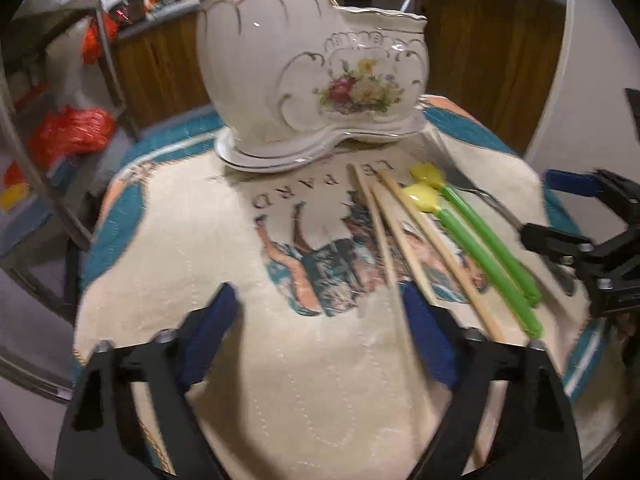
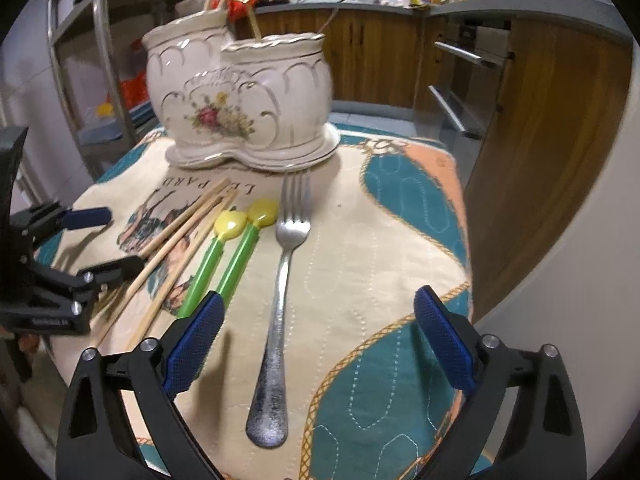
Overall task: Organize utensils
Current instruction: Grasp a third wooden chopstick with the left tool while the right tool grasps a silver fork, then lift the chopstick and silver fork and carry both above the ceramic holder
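A white floral two-pot ceramic utensil holder (image 1: 308, 68) (image 2: 244, 100) stands at the back of the cloth-covered table (image 1: 208, 248) (image 2: 392, 248); a couple of sticks poke out of it in the right wrist view. Three wooden chopsticks (image 1: 404, 236) (image 2: 180, 244), two green-handled yellow spoons (image 1: 476, 236) (image 2: 230, 252) and a metal fork (image 2: 282, 280) lie on the cloth. My left gripper (image 1: 320, 340) (image 2: 100, 236) is open, low over the cloth beside the chopsticks' near ends. My right gripper (image 2: 316, 344) (image 1: 560, 212) is open, straddling the fork's handle.
Wooden kitchen cabinets (image 2: 532, 128) and a grey counter stand behind and to the right. A metal shelf rack (image 1: 80, 120) with orange bags is at the left. The table edge drops off close to the right of the fork.
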### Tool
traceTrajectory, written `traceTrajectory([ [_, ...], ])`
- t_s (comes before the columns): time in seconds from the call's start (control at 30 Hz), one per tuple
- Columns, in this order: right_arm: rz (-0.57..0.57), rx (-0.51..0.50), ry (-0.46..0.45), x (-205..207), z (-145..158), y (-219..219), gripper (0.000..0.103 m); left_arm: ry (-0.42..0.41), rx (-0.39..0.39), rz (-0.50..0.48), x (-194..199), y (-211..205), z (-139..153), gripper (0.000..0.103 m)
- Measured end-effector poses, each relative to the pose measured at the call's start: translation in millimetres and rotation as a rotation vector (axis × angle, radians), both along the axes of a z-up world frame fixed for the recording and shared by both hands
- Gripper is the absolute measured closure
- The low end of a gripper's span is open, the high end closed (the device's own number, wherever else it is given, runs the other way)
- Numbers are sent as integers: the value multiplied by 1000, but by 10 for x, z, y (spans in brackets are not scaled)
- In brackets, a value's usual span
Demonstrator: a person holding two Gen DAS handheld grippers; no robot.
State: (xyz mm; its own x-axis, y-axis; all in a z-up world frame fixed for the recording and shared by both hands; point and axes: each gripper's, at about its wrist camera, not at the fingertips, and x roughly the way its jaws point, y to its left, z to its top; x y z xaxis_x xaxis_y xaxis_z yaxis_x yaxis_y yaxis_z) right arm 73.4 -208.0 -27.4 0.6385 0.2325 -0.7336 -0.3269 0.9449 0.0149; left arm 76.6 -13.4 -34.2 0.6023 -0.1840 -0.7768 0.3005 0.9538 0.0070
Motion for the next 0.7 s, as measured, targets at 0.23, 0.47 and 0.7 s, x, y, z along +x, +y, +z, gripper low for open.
traceTrajectory([
  [0.23, 33, 10, 76, 151, -48, 96, 67, 25, 21, -80, -17, -47, 69, 87],
  [0.47, 81, 15, 81, 142, -35, 163, 96, 23, 69, -139, -89, -63, 76, 97],
  [0.7, 131, 0, 116, 35, 3, 133, 97, 48, 138, -174, -142, 107, 101, 97],
])
